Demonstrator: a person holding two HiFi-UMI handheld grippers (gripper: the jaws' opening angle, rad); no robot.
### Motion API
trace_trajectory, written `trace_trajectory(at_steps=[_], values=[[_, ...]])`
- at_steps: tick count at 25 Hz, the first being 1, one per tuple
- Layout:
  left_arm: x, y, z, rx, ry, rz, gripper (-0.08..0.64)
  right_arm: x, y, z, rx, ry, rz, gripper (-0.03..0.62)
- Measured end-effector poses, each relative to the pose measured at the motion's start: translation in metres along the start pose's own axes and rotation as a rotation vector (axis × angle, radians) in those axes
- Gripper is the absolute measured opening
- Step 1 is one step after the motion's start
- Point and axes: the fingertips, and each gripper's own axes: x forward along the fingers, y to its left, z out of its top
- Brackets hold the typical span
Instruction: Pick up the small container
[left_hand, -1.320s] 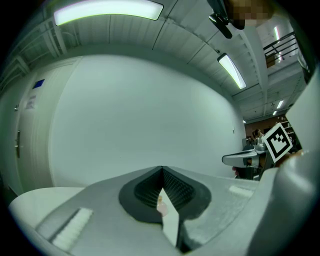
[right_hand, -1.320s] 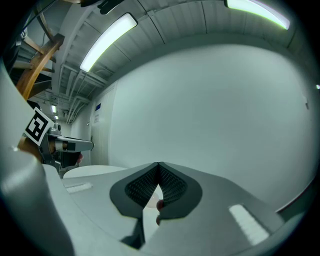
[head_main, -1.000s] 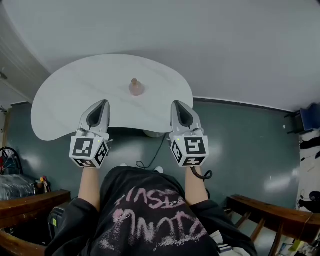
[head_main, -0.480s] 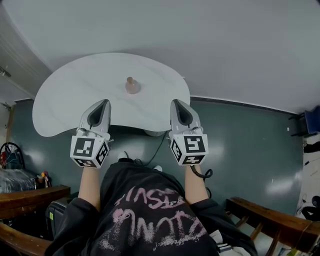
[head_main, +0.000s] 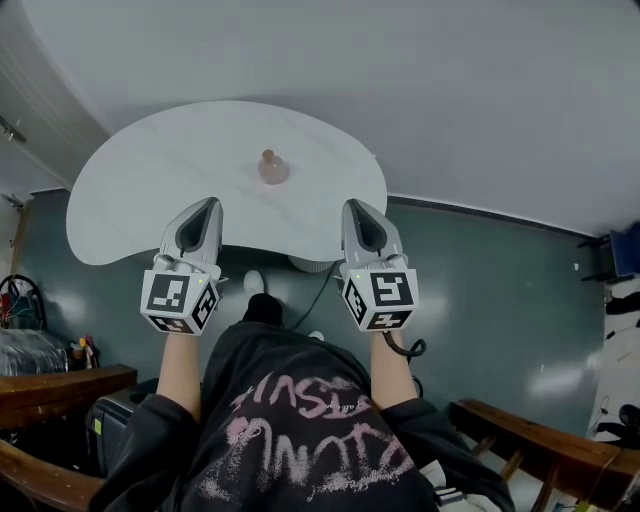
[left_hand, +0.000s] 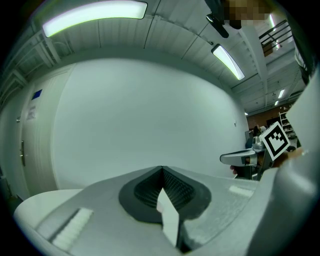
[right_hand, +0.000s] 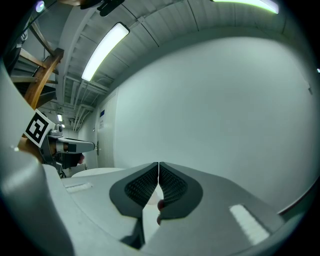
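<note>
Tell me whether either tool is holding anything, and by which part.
Nothing is held. The left tool and right tool are both shut and empty; the small container stands untouched on the table, ahead of them.

Small container (right_hand: 160, 205) mostly hidden behind right gripper (right_hand: 158, 165) tongs.

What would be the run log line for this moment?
left gripper shut, empty | right gripper shut, empty | small container on table, untouched
</note>
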Motion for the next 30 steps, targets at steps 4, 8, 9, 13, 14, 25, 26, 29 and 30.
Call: trace_trajectory(at_steps=[4,8,9,13,14,25,26,29,30], values=[[0.0,0.006,-0.004,-0.013,-0.002,-0.007,0.002,0.004,0.006,-0.001,-0.012,0.007,0.0,0.014],[0.002,0.009,-0.011,-0.021,0.006,-0.023,0.0,0.006,0.009,-0.003,-0.019,0.019,-0.01,0.014],[0.003,0.01,-0.012,-0.021,0.007,-0.025,0.002,0.007,0.009,-0.003,-0.021,0.022,-0.012,0.014],[0.01,0.016,-0.016,-0.029,0.01,-0.037,0.002,0.014,0.013,-0.005,-0.024,0.031,-0.014,0.015],[0.012,0.018,-0.017,-0.031,0.01,-0.039,0.0,0.016,0.013,-0.005,-0.024,0.032,-0.014,0.015],[0.048,0.043,-0.036,-0.07,0.045,-0.078,0.002,0.055,0.012,-0.014,-0.03,0.079,-0.045,0.015],[0.052,0.047,-0.039,-0.073,0.05,-0.081,0.002,0.059,0.011,-0.015,-0.028,0.084,-0.049,0.015],[0.067,0.06,-0.046,-0.084,0.06,-0.088,0.002,0.078,0.01,-0.018,-0.026,0.094,-0.058,0.015],[0.072,0.065,-0.048,-0.087,0.063,-0.09,0.0,0.085,0.009,-0.018,-0.027,0.097,-0.061,0.015]])
